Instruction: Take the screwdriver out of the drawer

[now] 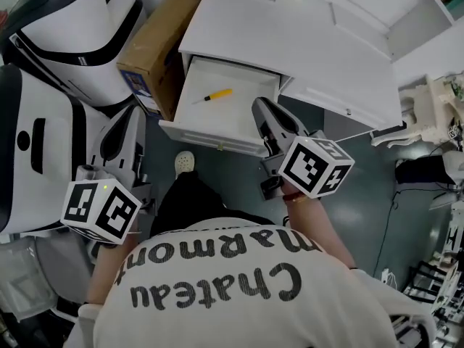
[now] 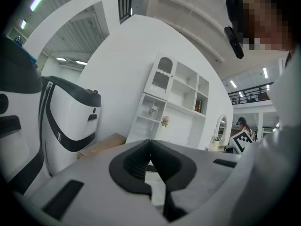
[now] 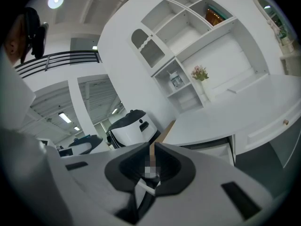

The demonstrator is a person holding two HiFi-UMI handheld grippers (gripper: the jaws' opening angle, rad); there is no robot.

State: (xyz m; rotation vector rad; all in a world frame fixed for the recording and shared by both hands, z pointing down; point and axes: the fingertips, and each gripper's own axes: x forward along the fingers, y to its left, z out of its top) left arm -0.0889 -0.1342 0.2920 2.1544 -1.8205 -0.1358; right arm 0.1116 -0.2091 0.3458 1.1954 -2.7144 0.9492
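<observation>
Jaws of both grippers are pressed together, nothing between them. White cabinet point(image 1: 290, 42) has its drawer point(image 1: 217, 122) pulled open. The right gripper point(image 1: 261, 107) reaches forward at the drawer's 4 o'clock corner. The left gripper point(image 2: 150, 141) is held near level at 8 o'clock, well apart. The screwdriver point(image 1: 213, 96) lies inside.

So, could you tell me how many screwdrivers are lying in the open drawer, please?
1: a yellow-handled screwdriver lies on the floor of the open drawer, towards its back. The right gripper hides one corner, so another may be there.
</observation>
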